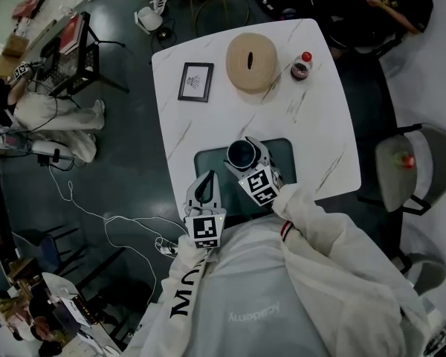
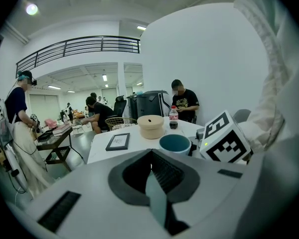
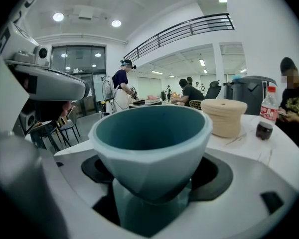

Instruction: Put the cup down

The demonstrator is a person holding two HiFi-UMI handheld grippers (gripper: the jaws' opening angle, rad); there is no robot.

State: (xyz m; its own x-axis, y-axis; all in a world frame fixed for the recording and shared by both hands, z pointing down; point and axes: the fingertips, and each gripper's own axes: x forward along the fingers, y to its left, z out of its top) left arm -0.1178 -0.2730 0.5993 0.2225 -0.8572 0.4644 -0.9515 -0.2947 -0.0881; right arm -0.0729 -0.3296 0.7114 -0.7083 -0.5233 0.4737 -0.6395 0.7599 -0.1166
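Observation:
A teal faceted cup (image 1: 241, 153) stands upright in my right gripper (image 1: 245, 162), over the dark green mat (image 1: 286, 155) at the near side of the white marble table (image 1: 305, 117). In the right gripper view the cup (image 3: 152, 138) fills the middle, and the right gripper (image 3: 152, 195) is shut on its lower body. Whether its base touches the mat is hidden. My left gripper (image 1: 205, 188) hovers at the mat's near left corner, shut and holding nothing. In the left gripper view, the left gripper (image 2: 152, 171) has the cup (image 2: 174, 143) just ahead to its right.
Farther back on the table stand a framed picture (image 1: 195, 81), a round beige lidded container (image 1: 251, 61) and a red-capped bottle (image 1: 302, 65). A grey chair (image 1: 412, 169) is at the right. A person sits at the far side, and a black cart (image 1: 70, 54) stands to the left.

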